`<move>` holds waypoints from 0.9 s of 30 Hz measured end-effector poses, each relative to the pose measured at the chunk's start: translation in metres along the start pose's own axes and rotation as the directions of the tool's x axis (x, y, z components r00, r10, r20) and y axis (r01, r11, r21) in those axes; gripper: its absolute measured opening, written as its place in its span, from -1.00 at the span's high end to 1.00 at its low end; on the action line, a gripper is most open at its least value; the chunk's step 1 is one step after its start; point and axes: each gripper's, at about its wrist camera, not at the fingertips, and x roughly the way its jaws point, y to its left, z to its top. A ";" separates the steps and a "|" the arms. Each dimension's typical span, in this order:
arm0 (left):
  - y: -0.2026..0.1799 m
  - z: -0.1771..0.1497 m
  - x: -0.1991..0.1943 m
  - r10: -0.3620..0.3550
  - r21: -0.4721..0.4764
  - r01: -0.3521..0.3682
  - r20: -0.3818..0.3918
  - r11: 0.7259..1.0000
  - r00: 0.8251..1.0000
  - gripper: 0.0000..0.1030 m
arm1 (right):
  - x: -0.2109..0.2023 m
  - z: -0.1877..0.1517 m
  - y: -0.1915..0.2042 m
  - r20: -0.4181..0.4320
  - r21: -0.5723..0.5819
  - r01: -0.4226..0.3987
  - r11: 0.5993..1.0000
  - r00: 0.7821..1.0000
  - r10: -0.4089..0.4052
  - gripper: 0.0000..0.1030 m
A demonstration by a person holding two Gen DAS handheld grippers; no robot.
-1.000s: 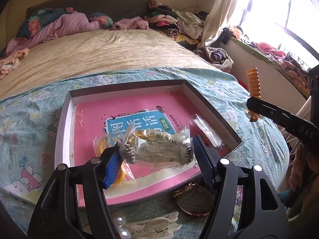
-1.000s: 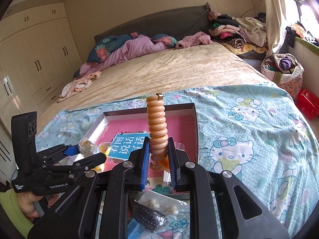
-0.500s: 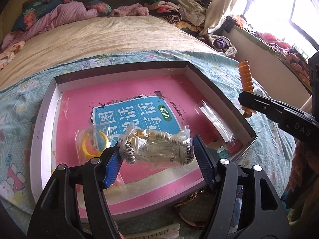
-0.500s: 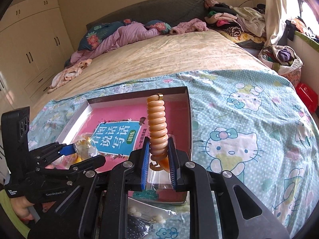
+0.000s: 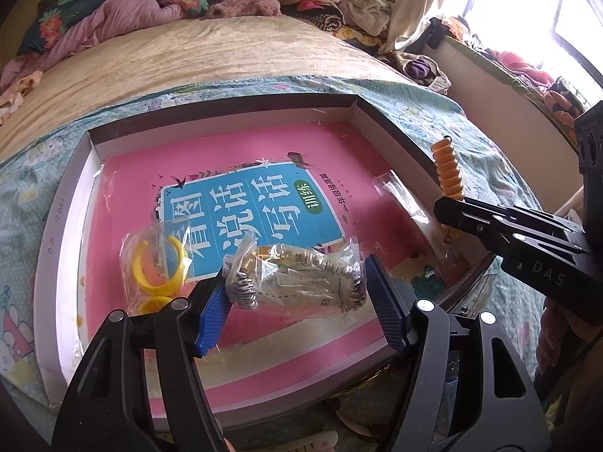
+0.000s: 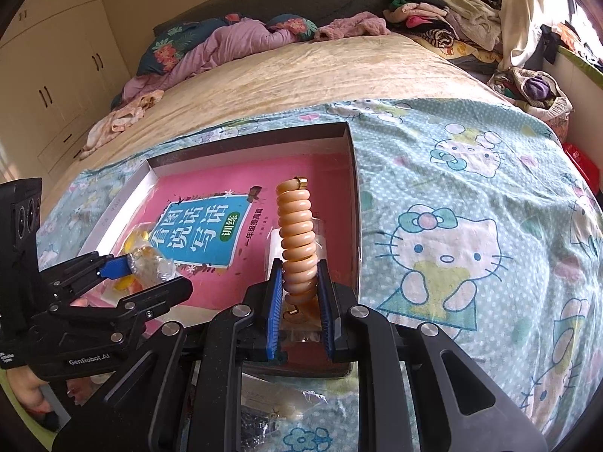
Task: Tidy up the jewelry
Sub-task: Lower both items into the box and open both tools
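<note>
Midway: my left gripper (image 5: 297,290) clamps bagged bracelet (image 5: 294,277), right gripper (image 6: 299,293) pinches orange coil (image 6: 296,233), both over box (image 5: 68,203); yellow rings (image 5: 156,260) already inside near left wall.

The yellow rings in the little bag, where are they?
In the left wrist view, the bagged yellow rings lie inside the box on its left side, on the pink book cover, just left of the left gripper.

A cartoon-cat bedsheet (image 6: 452,203) covered the near end of the bed (image 6: 301,71) (beige cover beyond it). Crumpled pink bedding (image 5: 124,19) and heaped clothes (image 6: 433,11) lay at the headboard; white wardrobes (image 6: 56,60) stood left.
</note>
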 end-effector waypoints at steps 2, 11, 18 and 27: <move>0.001 -0.001 0.000 -0.002 -0.003 0.002 -0.001 1.000 1.000 -0.15 | 0.001 -0.001 0.000 -0.005 0.007 -0.003 1.000 1.000 0.003 0.67; 0.001 -0.001 0.001 0.000 -0.005 0.000 -0.008 1.000 1.000 -0.15 | -0.005 -0.003 -0.002 0.003 0.027 -0.018 0.999 1.000 0.018 0.59; 0.002 -0.003 0.002 0.001 -0.010 -0.001 -0.018 1.000 1.000 -0.16 | -0.017 -0.005 0.000 0.034 0.034 -0.031 0.999 0.999 0.029 0.25; 0.004 -0.005 -0.004 0.012 -0.017 -0.012 -0.014 1.000 1.000 -0.32 | -0.038 -0.006 -0.003 0.078 0.070 -0.045 0.997 0.996 0.040 0.00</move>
